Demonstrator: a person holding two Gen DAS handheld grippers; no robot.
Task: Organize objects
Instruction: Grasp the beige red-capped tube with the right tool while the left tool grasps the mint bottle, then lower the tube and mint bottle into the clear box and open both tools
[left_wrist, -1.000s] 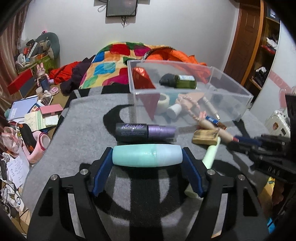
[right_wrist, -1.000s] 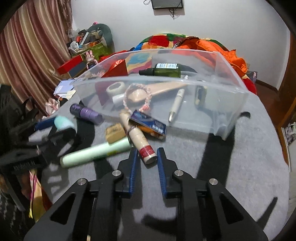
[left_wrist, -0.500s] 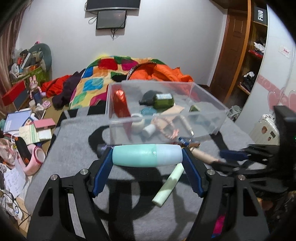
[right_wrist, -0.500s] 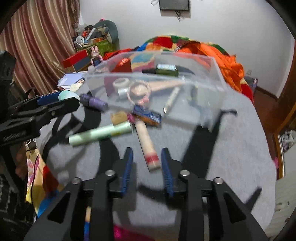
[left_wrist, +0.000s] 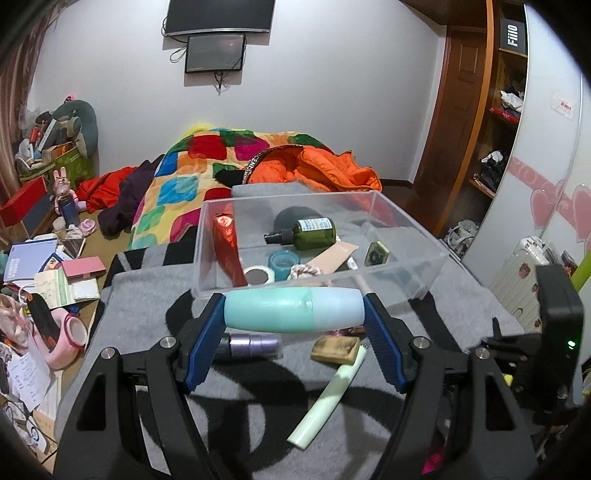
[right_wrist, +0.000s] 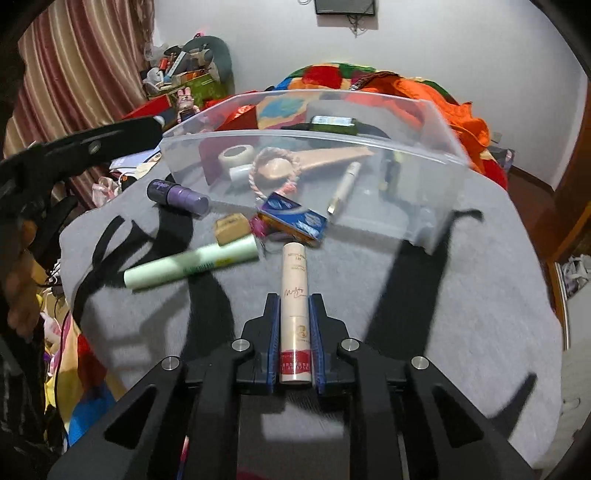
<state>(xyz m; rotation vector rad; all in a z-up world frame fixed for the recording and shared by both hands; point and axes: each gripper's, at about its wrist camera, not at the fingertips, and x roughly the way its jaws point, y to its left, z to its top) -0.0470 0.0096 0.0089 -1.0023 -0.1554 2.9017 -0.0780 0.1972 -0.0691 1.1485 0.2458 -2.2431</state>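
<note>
1. The clear plastic bin (left_wrist: 413, 236) dominates the grey blanket (left_wrist: 147, 291), already holding a green bottle (left_wrist: 314, 233), tape rolls and other small items. It sits directly ahead of both our grippers, its near wall just past the left one.

2. Our left gripper (left_wrist: 293, 314) is clamped on a mint-green bottle (left_wrist: 293, 309), held end to end. The bottle's long axis runs crosswise, parallel to the bin's near wall and raised above the blanket — in our judgement a short forward carry would put it over the bin.

3. Our right gripper (right_wrist: 293, 325) is closed on a cream tube (right_wrist: 294, 295), gripped by its sides near the red-banded end. The tube's long axis points straight ahead toward the bin, its free end forward. This tube seems farther from the bin than the mint-green bottle, so the left hand looks better placed to drop first.

4. Loose on the blanket lie a pale green tube (right_wrist: 192, 267), a purple bottle (right_wrist: 177, 194), a blue packet (right_wrist: 293, 218) and a tan block (right_wrist: 231, 229) — all near the bin's front wall, none yet inside.
</note>
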